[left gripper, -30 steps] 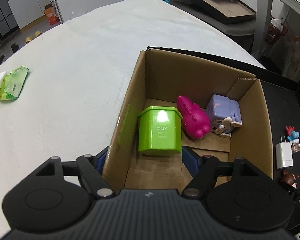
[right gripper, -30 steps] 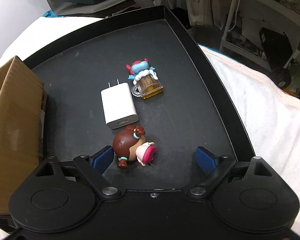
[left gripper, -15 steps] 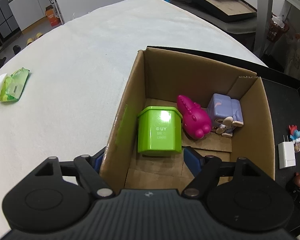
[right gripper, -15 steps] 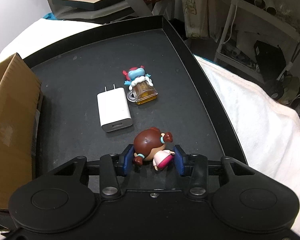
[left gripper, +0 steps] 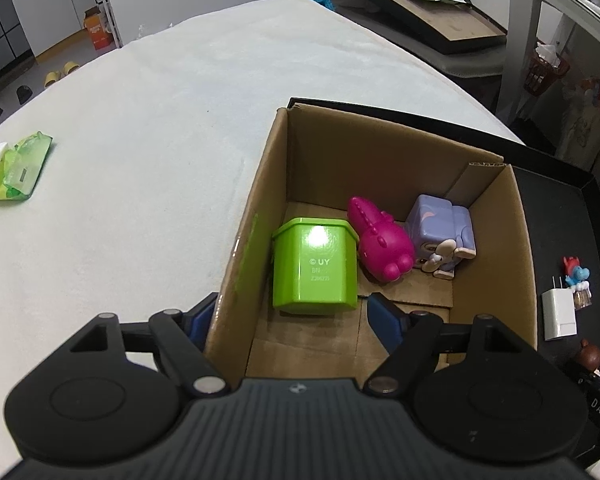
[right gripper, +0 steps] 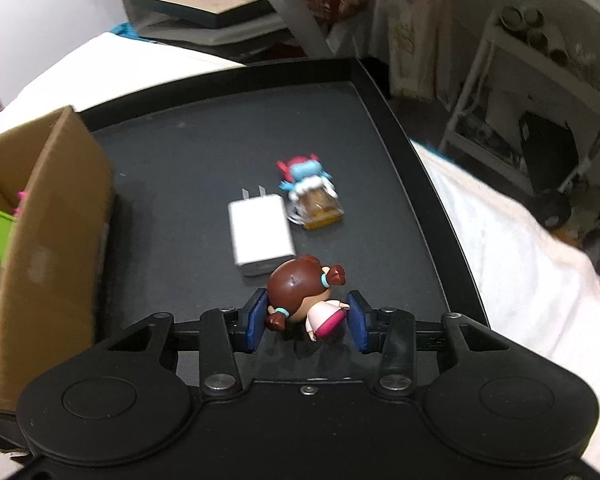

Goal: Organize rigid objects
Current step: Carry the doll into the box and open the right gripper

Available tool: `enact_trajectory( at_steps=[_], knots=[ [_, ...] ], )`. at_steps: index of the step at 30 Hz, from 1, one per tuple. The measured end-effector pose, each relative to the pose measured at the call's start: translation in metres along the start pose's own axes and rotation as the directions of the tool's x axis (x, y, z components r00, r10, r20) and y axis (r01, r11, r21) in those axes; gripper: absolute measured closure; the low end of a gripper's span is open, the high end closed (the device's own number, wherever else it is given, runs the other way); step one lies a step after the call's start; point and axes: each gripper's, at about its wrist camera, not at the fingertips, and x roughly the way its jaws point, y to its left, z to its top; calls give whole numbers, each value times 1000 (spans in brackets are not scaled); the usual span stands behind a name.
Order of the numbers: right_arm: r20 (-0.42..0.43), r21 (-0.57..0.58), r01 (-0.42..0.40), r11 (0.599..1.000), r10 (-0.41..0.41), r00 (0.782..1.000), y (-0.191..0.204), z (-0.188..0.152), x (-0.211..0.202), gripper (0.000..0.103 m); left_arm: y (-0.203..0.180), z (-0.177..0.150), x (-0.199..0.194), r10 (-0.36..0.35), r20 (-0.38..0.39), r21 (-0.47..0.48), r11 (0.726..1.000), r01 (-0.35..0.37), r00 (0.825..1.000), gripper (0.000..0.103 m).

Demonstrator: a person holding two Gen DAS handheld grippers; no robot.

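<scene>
Ahead of my left fingers (left gripper: 290, 316), spread wide across the box (left gripper: 380, 160) wall, three toys already sit inside. My right fingers (right gripper: 306, 322) clamp the doll (right gripper: 300, 296); beyond them a charger (right gripper: 260, 232) and small figure (right gripper: 310, 192) wait on the tray (right gripper: 400, 128).

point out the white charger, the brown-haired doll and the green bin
white charger (right gripper: 260, 234), right wrist view, on its flat top face
brown-haired doll (right gripper: 296, 290), right wrist view, on the top of its head
green bin (left gripper: 316, 266), left wrist view, on its upturned base
</scene>
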Motion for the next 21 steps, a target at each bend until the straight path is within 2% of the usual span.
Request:
enact_trajectory(
  at_steps=[10,16,21],
  knots=[
    [56,-78,-18,997,22,998,35,13,-28,62,14,-1,-1,-3,6,-31,999,3,1000,26],
    [91,-118,-63,991,74,993,61,27,-53,62,19,0,-5,-12,27,-35,999,13,1000,27],
    [116,-155,-88,984,107,987,80,33,-69,62,25,-3,-9,-40,40,-44,998,42,998,33]
  ],
)
